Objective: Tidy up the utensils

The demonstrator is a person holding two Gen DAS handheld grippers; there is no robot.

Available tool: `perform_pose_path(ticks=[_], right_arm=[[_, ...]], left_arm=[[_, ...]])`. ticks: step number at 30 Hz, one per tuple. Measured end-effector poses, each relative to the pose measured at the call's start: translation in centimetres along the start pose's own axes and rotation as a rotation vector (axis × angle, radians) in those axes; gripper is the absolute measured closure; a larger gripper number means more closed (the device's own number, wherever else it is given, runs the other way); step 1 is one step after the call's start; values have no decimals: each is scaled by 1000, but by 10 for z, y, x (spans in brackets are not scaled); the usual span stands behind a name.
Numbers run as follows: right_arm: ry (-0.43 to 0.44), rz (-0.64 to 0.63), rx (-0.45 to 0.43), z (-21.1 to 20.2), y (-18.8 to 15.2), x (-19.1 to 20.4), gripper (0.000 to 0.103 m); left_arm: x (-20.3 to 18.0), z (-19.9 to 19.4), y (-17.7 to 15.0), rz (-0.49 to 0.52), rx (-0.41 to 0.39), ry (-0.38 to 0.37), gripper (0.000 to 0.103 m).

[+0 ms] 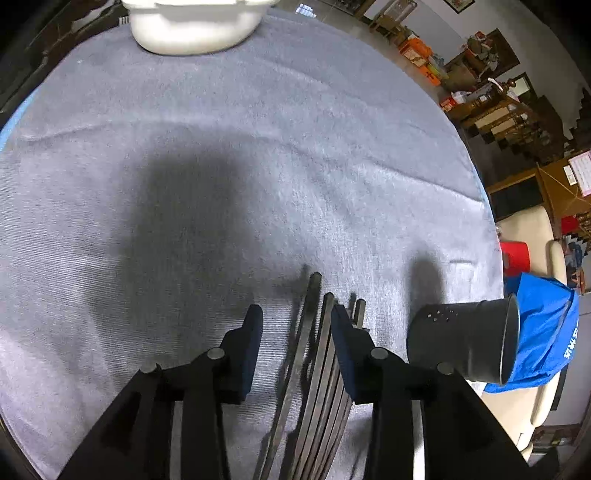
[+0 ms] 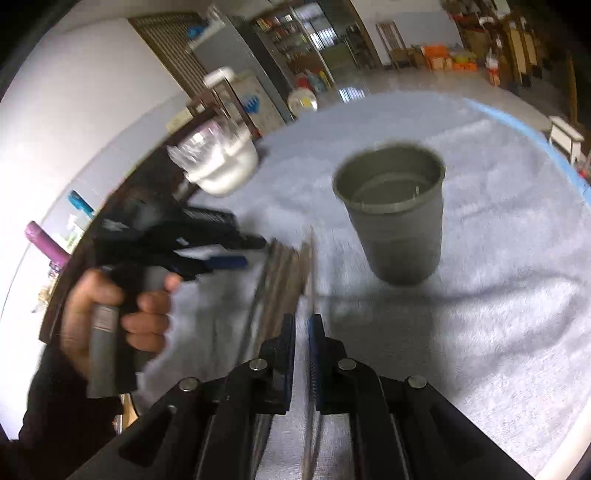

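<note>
The left gripper (image 1: pixel 295 328) stands partly open above the grey cloth (image 1: pixel 221 166) on the bench, its pads pressing on nothing; a bundle of dark chopsticks (image 1: pixel 314 369) lies on the cloth beneath and between its fingers, nearer the right one. The right gripper (image 2: pixel 303 328) is closed on a single thin chopstick (image 2: pixel 309 424) whose shaft runs forward past its fingertips. Beyond the bundle, a dark cylindrical utensil holder (image 2: pixel 395 218) stands upright and empty on the cloth. At the bench's far edge sits a white container (image 1: pixel 192 26).
</note>
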State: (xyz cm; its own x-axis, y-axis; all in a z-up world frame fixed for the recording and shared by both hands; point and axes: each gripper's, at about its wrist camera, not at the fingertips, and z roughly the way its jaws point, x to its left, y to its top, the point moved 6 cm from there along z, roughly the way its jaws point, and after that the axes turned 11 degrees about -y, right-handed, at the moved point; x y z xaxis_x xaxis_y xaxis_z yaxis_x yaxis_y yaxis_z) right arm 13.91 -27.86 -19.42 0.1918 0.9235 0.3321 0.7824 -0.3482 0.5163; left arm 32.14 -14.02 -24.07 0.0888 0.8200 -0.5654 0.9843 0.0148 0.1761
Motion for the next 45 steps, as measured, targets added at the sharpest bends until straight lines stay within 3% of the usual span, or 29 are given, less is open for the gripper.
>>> perform_pose_path(ticks=[3, 5, 7, 9, 16, 19, 21, 23, 24, 27, 28, 29, 32, 36, 39, 41, 43, 45], right_arm=[[13, 0, -62, -16, 7, 0, 94], [-15, -21, -55, -16, 9, 1, 94], [-51, -37, -26, -11, 4, -3, 94], [-43, -33, 4, -8, 2, -6, 93], [-111, -91, 160, 29, -17, 4, 92], [-112, -66, 156, 36, -16, 6, 91], [-107, -42, 155, 37, -13, 6, 80], [-129, -20, 128, 36, -5, 7, 42], [-134, -13, 112, 36, -2, 8, 40], [-148, -8, 134, 45, 5, 12, 47], [-179, -18, 136, 49, 7, 12, 61], [-197, -27, 144, 53, 9, 13, 65], [-223, -38, 180, 73, 18, 19, 65], [-248, -35, 231, 91, 21, 21, 64], [-278, -29, 267, 107, 20, 22, 65], [-284, -29, 276, 111, 19, 21, 84], [-264, -33, 260, 108, 21, 22, 94], [-252, -46, 230, 100, 23, 23, 95]], left_arm=[[-1, 8, -2, 17, 10, 13, 65], [-1, 12, -3, 18, 14, 11, 66], [3, 15, -4, 18, 14, 18, 84], [6, 15, -3, 26, 11, 19, 94], [6, -3, -12, 106, -24, 22, 96], [1, -21, -20, 152, -44, 12, 97], [1, -29, -27, 187, -45, 10, 97], [9, -33, -28, 184, -38, 4, 97], [11, -33, -29, 181, -31, 3, 97], [22, -31, -28, 156, -8, 19, 97], [25, -30, -26, 138, -6, 2, 97], [24, -30, -24, 123, -4, -23, 97], [22, -30, -19, 82, 2, -74, 96], [18, -13, -11, 37, 30, -78, 75], [18, 0, -10, 24, 49, -61, 75], [21, 6, -11, 9, 58, -61, 76], [19, 6, -9, 19, 37, -48, 76], [18, 6, -9, 20, 31, -46, 77]])
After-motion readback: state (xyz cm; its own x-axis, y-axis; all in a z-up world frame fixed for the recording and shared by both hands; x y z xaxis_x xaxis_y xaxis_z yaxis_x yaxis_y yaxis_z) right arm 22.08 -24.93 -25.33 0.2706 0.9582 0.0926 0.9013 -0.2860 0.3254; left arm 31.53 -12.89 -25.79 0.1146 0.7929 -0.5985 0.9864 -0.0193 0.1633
